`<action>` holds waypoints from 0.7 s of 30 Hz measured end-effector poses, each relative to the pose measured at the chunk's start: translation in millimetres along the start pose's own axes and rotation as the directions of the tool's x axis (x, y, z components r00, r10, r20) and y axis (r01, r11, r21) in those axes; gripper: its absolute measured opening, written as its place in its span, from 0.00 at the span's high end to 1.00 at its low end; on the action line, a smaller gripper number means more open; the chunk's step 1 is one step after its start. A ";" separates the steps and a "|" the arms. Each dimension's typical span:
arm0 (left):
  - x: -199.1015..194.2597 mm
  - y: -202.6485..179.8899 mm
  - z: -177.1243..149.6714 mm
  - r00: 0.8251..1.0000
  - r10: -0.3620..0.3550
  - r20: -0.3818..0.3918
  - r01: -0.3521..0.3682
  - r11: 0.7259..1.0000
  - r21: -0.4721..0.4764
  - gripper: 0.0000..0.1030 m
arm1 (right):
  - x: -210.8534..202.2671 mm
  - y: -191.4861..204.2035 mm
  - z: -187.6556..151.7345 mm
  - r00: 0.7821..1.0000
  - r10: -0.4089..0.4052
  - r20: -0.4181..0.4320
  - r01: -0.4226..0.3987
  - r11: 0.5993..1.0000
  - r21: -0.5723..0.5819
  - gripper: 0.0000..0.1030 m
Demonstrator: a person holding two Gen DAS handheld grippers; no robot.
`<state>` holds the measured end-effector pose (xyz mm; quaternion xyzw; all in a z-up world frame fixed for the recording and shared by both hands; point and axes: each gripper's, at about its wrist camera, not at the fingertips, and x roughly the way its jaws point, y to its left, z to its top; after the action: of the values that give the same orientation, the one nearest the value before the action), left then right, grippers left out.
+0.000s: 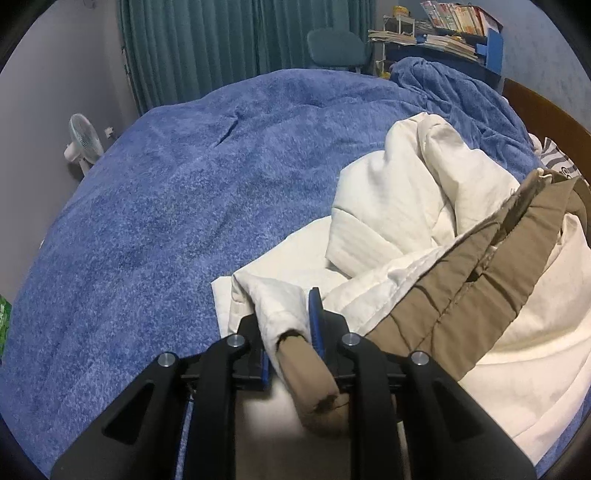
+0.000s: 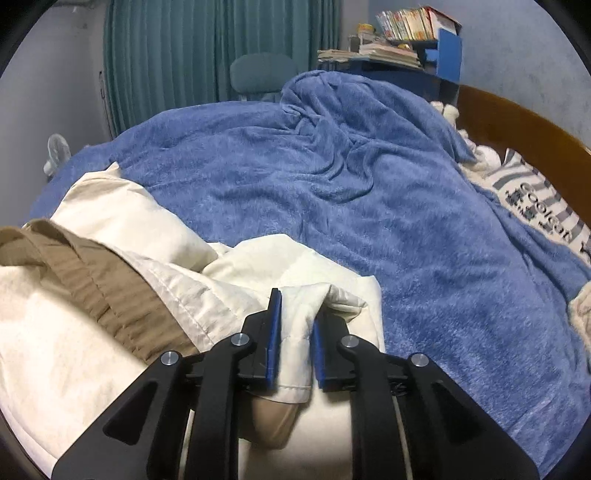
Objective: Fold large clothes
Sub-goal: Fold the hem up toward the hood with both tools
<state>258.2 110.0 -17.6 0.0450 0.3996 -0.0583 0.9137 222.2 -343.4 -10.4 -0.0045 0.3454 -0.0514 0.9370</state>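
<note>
A large cream garment with a tan-brown band lies bunched on the blue blanket. My left gripper is shut on a cream fold with a tan end, which fills the narrow gap between the blue pads. In the right wrist view the same garment spreads to the left with its tan band. My right gripper pinches another cream edge, which stands up between its pads and drapes over the right finger. Both grippers sit low over the cloth, near the bed's front edge.
The blue blanket covers the whole bed and is rumpled at the back right. A wooden headboard and a striped pillow lie to the right. A small fan, teal curtains, a chair and a bookshelf stand behind.
</note>
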 end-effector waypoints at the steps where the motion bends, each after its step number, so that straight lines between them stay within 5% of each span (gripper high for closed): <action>1: -2.2 0.7 -0.3 1.000 -0.003 -0.003 0.003 1.000 -0.009 0.82 | -2.2 1.0 1.3 1.000 0.001 0.000 -0.001 1.000 -0.003 0.82; 5: -16.6 6.6 -1.0 1.000 -0.019 0.003 0.019 0.998 -0.064 0.71 | -16.5 -8.8 7.2 0.996 0.085 0.005 -0.085 0.993 0.079 0.65; 6: -25.6 8.9 -1.2 0.999 -0.044 0.020 0.045 0.995 -0.086 0.58 | -20.8 -11.7 9.6 0.994 0.113 0.006 -0.112 0.988 0.107 0.63; 8: -37.1 10.5 0.1 0.996 -0.081 0.042 0.085 0.990 -0.108 0.34 | -28.7 -12.3 12.1 0.985 0.171 0.022 -0.172 0.976 0.134 0.34; 9: -47.4 9.7 1.2 0.997 -0.052 0.061 0.059 0.992 -0.113 0.16 | -34.2 -11.5 13.7 0.982 0.186 0.036 -0.190 0.972 0.141 0.29; 10: -56.0 8.0 2.3 0.997 -0.017 0.082 0.026 0.994 -0.108 0.12 | -42.6 -8.6 16.2 0.981 0.185 0.058 -0.191 0.973 0.130 0.21; 15: -84.2 -11.2 -0.6 0.994 -0.036 0.105 0.041 0.998 -0.047 0.11 | -78.2 16.4 27.4 0.975 0.197 0.101 -0.200 0.980 0.015 0.14; 21: -87.8 -51.5 -38.6 0.996 -0.084 0.037 0.082 0.995 0.054 0.11 | -87.8 55.8 -13.7 0.975 0.218 -0.048 -0.223 0.961 -0.162 0.09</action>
<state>163.8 70.2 19.0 0.0512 0.3813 -0.1076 0.9167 152.1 -278.8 33.5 -0.0435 0.3609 0.0821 0.9280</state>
